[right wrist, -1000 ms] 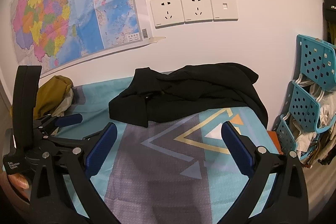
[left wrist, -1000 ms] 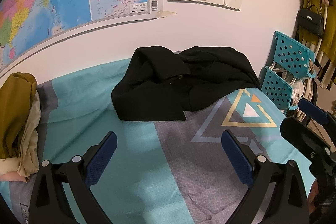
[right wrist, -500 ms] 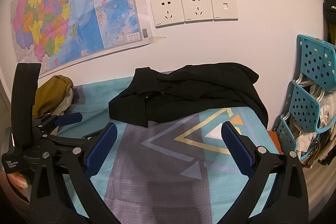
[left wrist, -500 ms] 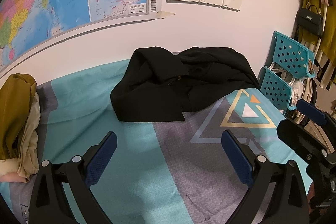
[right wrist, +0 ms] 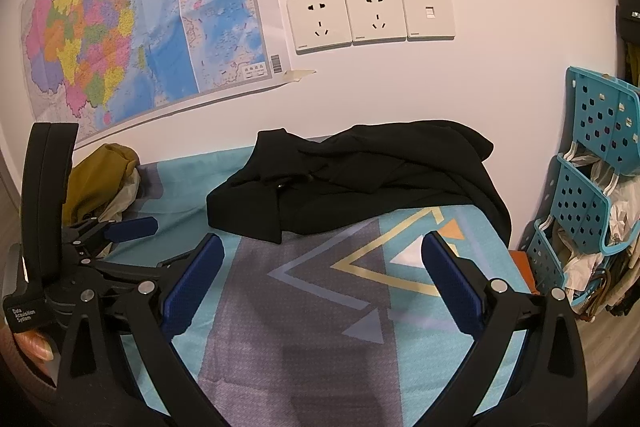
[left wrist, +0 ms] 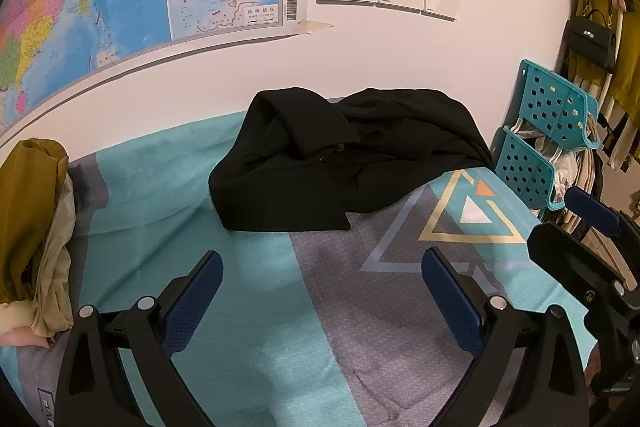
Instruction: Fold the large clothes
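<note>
A crumpled black garment lies in a heap at the far side of the teal and grey patterned bedspread, against the wall. My left gripper hovers open over the spread, short of the garment, nothing between its blue pads. My right gripper is likewise open and empty, short of the garment's near edge. Each gripper shows at the edge of the other's view: the right one on the right, the left one on the left.
A pile of mustard and beige clothes sits at the bed's left. A teal perforated rack stuffed with items stands right of the bed. A map and wall sockets hang above. Bags and clothes hang at far right.
Both views have barely shifted; the left gripper crept slightly forward. The garment lies as before and both grippers stay open.
</note>
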Demonstrator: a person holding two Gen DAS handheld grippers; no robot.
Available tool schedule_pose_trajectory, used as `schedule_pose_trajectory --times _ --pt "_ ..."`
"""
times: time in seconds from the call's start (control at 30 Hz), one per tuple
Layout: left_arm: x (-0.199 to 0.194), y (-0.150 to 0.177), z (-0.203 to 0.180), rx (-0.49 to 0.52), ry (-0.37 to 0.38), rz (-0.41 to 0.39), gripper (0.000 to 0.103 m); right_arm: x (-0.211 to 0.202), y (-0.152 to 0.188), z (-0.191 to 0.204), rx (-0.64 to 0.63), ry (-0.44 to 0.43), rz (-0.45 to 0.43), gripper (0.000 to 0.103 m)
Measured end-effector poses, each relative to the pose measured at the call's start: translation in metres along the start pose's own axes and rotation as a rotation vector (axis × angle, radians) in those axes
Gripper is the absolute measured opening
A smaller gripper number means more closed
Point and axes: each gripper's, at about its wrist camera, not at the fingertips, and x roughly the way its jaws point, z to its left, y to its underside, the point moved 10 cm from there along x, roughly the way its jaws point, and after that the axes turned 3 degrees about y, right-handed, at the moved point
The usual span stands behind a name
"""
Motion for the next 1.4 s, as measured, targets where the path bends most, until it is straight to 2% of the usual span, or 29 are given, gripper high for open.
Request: schedule_pose_trajectory --times 0.4,0.5,0.63,0.9,1.0,1.1,1.17,1.2,1.23,1.3,1.33,1.4 --pt "0.017 -0.001 0.008 -0.034 0.014 0.048 0.096 0.016 -0.009 0.003 -0.060 -0.017 0.009 0.098" --pt "0.027 -0.004 0.020 -0.049 -0.010 0.060 0.096 0.031 -0.014 0.001 -0.088 -0.025 0.022 0.098" --pt "0.040 -0.005 0.042 -0.086 -0.043 0.079 0.096 0.064 -0.026 -0.004 -0.158 -0.002 0.054 0.098" --pt "0.071 -0.005 0.088 -0.131 -0.131 0.121 0.096 0.168 -0.053 -0.013 -0.363 0.080 0.144 0.096" --pt "0.086 -0.003 0.104 -0.159 -0.153 0.153 0.096 0.198 -0.058 -0.022 -0.374 0.099 0.187 0.090" --pt "0.099 -0.002 0.116 -0.176 -0.166 0.174 0.096 0.218 -0.059 -0.028 -0.384 0.082 0.224 0.089" --pt "0.105 -0.002 0.119 -0.177 -0.156 0.177 0.096 0.225 -0.059 -0.027 -0.405 0.061 0.239 0.082" --pt "0.107 -0.002 0.120 -0.174 -0.152 0.177 0.096 0.227 -0.058 -0.024 -0.427 0.041 0.247 0.070" --pt "0.108 -0.002 0.121 -0.173 -0.149 0.177 0.096 0.228 -0.057 -0.021 -0.453 0.026 0.255 0.043" --pt "0.110 -0.004 0.122 -0.169 -0.137 0.172 0.096 0.222 -0.060 -0.018 -0.495 0.020 0.254 0.016" --pt "0.110 -0.005 0.123 -0.165 -0.132 0.170 0.096 0.214 -0.066 -0.017 -0.510 0.021 0.229 0.009" --pt "0.109 -0.007 0.125 -0.161 -0.118 0.159 0.096 0.192 -0.085 -0.021 -0.461 -0.020 0.175 0.009"
